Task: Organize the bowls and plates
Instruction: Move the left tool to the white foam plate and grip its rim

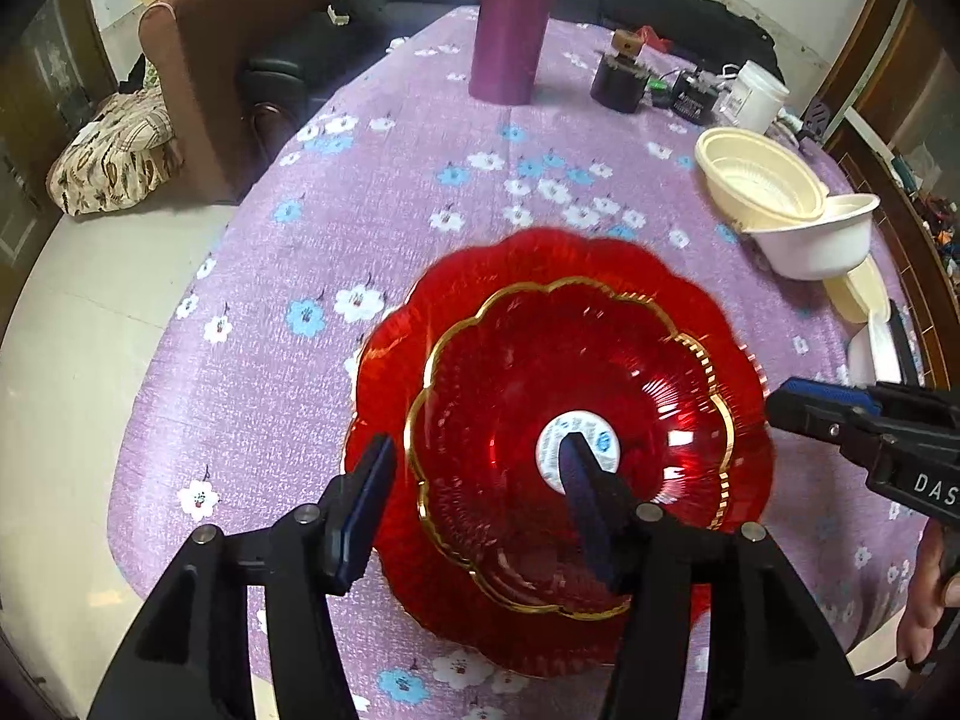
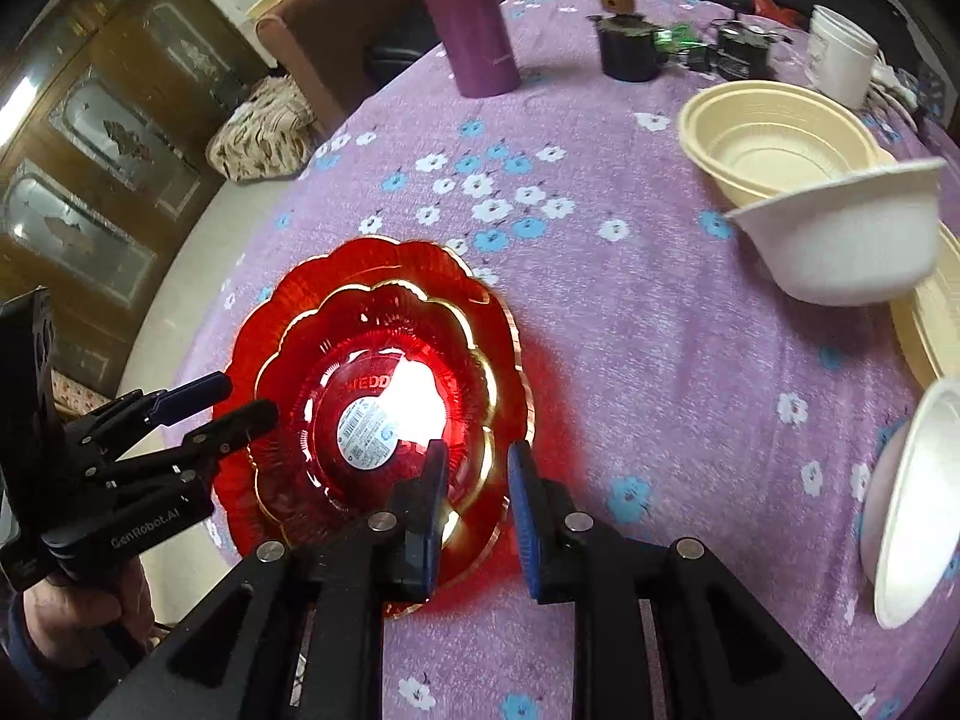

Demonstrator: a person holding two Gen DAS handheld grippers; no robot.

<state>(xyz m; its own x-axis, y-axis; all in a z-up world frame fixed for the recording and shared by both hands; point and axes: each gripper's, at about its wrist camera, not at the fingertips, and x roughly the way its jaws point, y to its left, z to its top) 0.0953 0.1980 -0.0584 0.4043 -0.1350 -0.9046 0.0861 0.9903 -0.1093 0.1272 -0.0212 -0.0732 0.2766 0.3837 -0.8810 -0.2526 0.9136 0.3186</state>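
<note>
A small red scalloped plate point(image 1: 540, 372) with a gold rim and a round white label lies nested in a larger red plate point(image 1: 600, 252) on the purple flowered tablecloth. My left gripper point(image 1: 477, 444) is open above them. One finger hangs outside the small plate's left rim and the other over the label, and neither pad touches. In the right wrist view the same small plate point(image 2: 384, 354) and large plate point(image 2: 372, 264) sit at lower left. My right gripper point(image 2: 478, 453) stands open with the plates' right rim in the narrow gap between its pads. The left gripper point(image 2: 252, 397) shows there at the left.
Nested cream bowls point(image 2: 774, 138) sit at the back right, with a white bowl point(image 2: 840, 246) tilted against them. Cream plates point(image 2: 930, 324) and another white bowl point(image 2: 906, 498) lie at the right edge. A purple flask point(image 2: 474, 18), a dark pot point(image 2: 627, 48) and a white tub point(image 2: 840, 54) stand behind.
</note>
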